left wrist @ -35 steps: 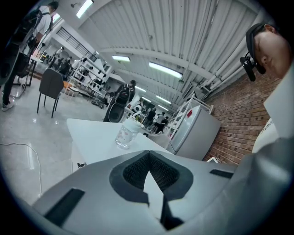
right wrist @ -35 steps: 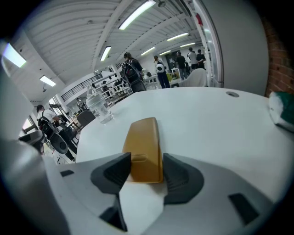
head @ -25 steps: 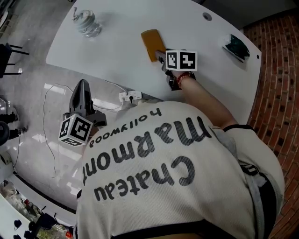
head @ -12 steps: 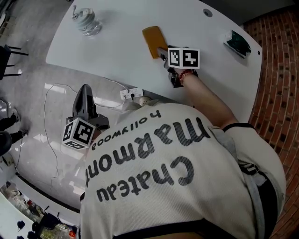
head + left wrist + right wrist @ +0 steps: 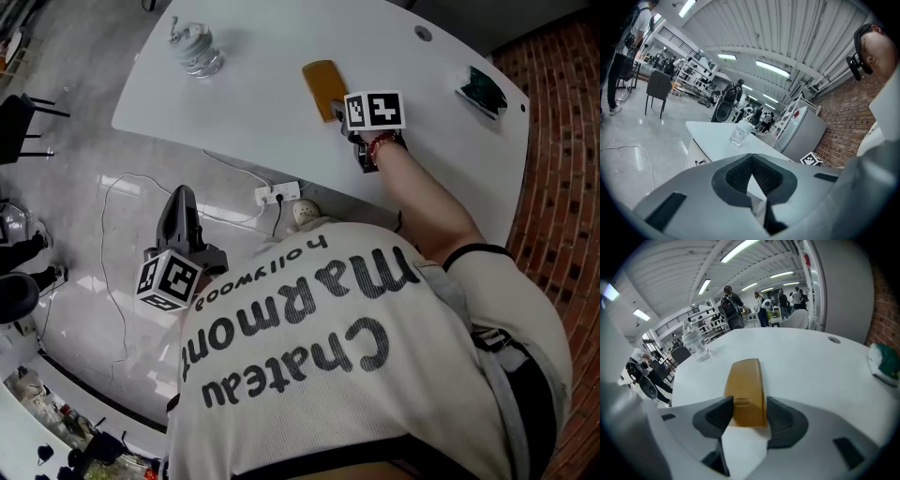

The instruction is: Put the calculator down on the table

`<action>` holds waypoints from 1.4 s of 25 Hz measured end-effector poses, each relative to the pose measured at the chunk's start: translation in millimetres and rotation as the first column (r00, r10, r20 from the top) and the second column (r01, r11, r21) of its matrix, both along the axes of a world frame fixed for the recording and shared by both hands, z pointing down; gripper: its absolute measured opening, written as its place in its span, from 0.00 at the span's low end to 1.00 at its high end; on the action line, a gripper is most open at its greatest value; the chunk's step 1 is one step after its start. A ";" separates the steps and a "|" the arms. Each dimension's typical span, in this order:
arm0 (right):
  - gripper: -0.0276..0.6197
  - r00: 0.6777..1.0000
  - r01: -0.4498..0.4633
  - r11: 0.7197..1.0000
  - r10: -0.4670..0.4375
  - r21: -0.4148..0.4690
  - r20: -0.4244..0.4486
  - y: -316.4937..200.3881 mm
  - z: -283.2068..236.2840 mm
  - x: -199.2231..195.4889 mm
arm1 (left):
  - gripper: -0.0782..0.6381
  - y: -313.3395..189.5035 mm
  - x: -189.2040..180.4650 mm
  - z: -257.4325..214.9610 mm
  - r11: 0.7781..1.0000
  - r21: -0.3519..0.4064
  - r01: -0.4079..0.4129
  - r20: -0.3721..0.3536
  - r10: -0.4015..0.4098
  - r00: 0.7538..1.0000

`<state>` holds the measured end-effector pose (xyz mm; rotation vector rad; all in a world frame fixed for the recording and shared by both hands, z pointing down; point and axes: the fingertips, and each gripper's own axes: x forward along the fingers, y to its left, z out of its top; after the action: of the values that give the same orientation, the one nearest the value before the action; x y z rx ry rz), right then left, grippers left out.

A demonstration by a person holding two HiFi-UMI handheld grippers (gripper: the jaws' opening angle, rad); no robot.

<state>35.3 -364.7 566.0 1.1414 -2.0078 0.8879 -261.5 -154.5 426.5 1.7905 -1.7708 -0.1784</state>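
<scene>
A mustard-yellow calculator (image 5: 322, 84) lies lengthwise on the white table (image 5: 253, 112), towards its far middle. My right gripper (image 5: 337, 106) is at the calculator's near end. In the right gripper view the calculator (image 5: 746, 385) sits between the two dark pads, and the right gripper (image 5: 749, 412) is shut on its near end. My left gripper (image 5: 181, 201) hangs over the floor, off the table's near edge, well away from the calculator. In the left gripper view the left gripper (image 5: 751, 158) has its pads together with nothing between them.
A clear plastic bottle (image 5: 194, 49) stands at the table's far left. A green and white object (image 5: 479, 91) lies at the far right edge, and a round cable hole (image 5: 423, 34) is behind the calculator. A power strip (image 5: 278, 194) with cables lies on the floor below.
The head view has shifted a little. The right gripper stays at the calculator's near end in the same spot on the table. The left gripper still hangs low over the floor.
</scene>
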 end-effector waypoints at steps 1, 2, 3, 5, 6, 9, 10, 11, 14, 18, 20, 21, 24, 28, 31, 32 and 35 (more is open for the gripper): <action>0.39 1.000 0.009 1.000 -0.009 0.001 -0.025 -0.8 -1.2 -1.3 | 0.11 2.2 -3.0 -0.9 1.000 -0.006 -0.002 0.002 0.002 1.000; 0.39 0.999 0.015 1.000 -0.015 0.002 -0.047 -1.3 -2.1 -2.0 | 0.11 4.4 -5.2 -0.9 1.000 -0.012 -0.005 0.003 0.005 1.000; 0.39 0.998 0.018 1.000 -0.018 0.002 -0.063 -1.4 -2.4 -2.1 | 0.11 6.6 -6.7 -0.6 1.000 -0.018 -0.009 0.004 0.009 1.000; 0.39 0.997 0.013 1.000 -0.013 -0.002 -0.077 -1.0 -2.1 -1.5 | 0.11 10.3 -7.5 -1.3 1.000 -0.021 -0.019 0.008 0.020 1.000; 0.39 0.997 0.007 1.000 -0.007 -0.002 -0.075 -0.8 -1.9 -1.2 | 0.11 11.7 -7.4 -2.4 1.000 -0.018 -0.025 0.014 0.025 1.000; 0.39 0.998 -0.015 1.000 0.015 0.003 -0.057 -1.3 -2.6 -1.0 | 0.11 16.0 -7.5 -4.5 0.999 -0.006 -0.035 0.021 0.035 0.999; 0.39 0.998 -0.021 1.000 0.021 0.006 -0.052 -1.4 -2.9 -1.3 | 0.11 18.6 -7.9 -4.0 0.999 -0.005 -0.033 0.017 0.033 0.999; 0.39 0.998 -0.024 1.000 0.025 0.008 -0.050 -0.8 -3.1 -1.7 | 0.11 22.1 -8.8 -3.1 1.000 -0.006 -0.029 0.012 0.029 1.000; 0.38 0.998 -0.028 1.000 0.029 0.014 -0.061 1.1 -2.7 -2.3 | 0.11 33.6 -12.8 0.6 1.000 -0.018 -0.011 0.007 0.011 1.000; 0.38 0.997 -0.057 0.998 0.058 0.019 -0.057 -1.7 -3.6 -0.4 | 0.11 42.1 -16.2 6.4 0.999 -0.032 0.003 0.010 -0.002 1.000; 0.38 0.994 -0.107 0.994 0.107 0.001 -0.037 -0.9 -3.5 2.2 | 0.11 44.4 -16.1 7.8 1.000 -0.026 0.000 -0.003 0.000 1.000; 0.37 0.990 -0.137 0.991 0.136 -0.012 -0.025 0.1 -3.9 3.4 | 0.11 45.4 -15.6 8.0 1.000 -0.025 -0.004 -0.006 0.004 1.000; 0.36 0.978 -0.208 0.977 0.209 -0.050 0.019 6.0 -7.8 5.2 | 0.11 47.0 -13.5 4.5 1.000 -0.016 -0.019 -0.007 0.019 1.000; 0.36 0.966 -0.247 0.967 0.251 -0.062 0.060 24.9 -15.1 8.3 | 0.11 50.0 -10.2 -1.4 0.999 0.002 -0.039 -0.012 0.039 0.999; 0.37 0.959 -0.263 0.962 0.269 -0.074 0.084 47.7 -19.3 7.1 | 0.11 51.5 -8.9 -5.1 0.998 0.008 -0.056 -0.007 0.056 0.998; 0.36 0.957 -0.265 0.961 0.273 -0.083 0.095 56.9 -20.2 6.1 | 0.11 51.7 -7.1 -6.1 0.998 0.006 -0.065 0.000 0.065 0.998; 0.35 0.949 -0.271 0.957 0.284 -0.104 0.138 82.8 -24.5 1.6 | 0.11 49.7 1.9 -10.0 0.995 0.020 -0.093 0.009 0.093 0.996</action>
<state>36.8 -281.9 541.5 1.3667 -1.9358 1.2227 -259.6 -104.8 416.5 1.8860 -1.6919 -0.1520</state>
